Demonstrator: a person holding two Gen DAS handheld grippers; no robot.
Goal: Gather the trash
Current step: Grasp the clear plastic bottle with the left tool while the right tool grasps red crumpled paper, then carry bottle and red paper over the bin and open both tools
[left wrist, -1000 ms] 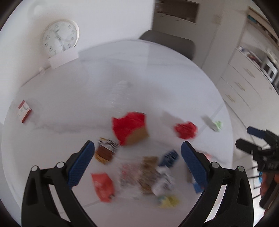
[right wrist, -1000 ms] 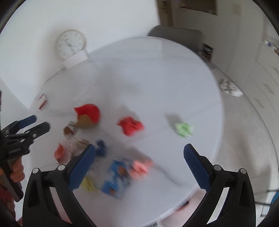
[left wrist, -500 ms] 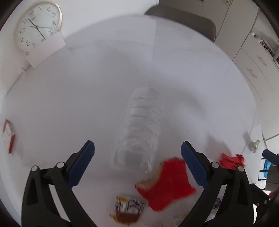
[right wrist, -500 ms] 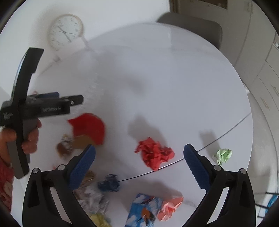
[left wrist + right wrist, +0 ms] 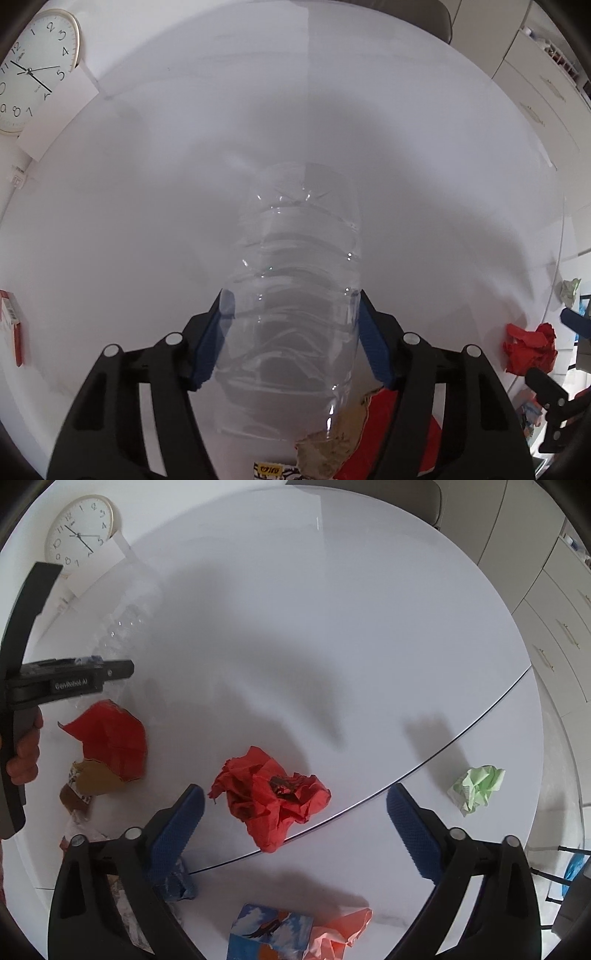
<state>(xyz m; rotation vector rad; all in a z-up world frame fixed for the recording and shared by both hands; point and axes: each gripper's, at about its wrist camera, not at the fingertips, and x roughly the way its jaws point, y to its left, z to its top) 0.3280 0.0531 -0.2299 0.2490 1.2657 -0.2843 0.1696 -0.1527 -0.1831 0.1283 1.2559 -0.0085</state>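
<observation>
A clear empty plastic bottle lies on the round white table. My left gripper has its blue pads against both sides of the bottle, shut on it. The bottle also shows in the right wrist view, with the left gripper at its side. My right gripper is open and empty, hovering over a crumpled red paper ball, which lies between its fingers. The same red ball shows in the left wrist view.
A torn red and brown wrapper, a green paper wad, a blue carton, pink paper and small wrappers lie on the table. A clock leans at the far edge. A red box lies left.
My left gripper moved forward over the bottle and closed on it. My right gripper came down closer to the red paper ball and stayed open.
</observation>
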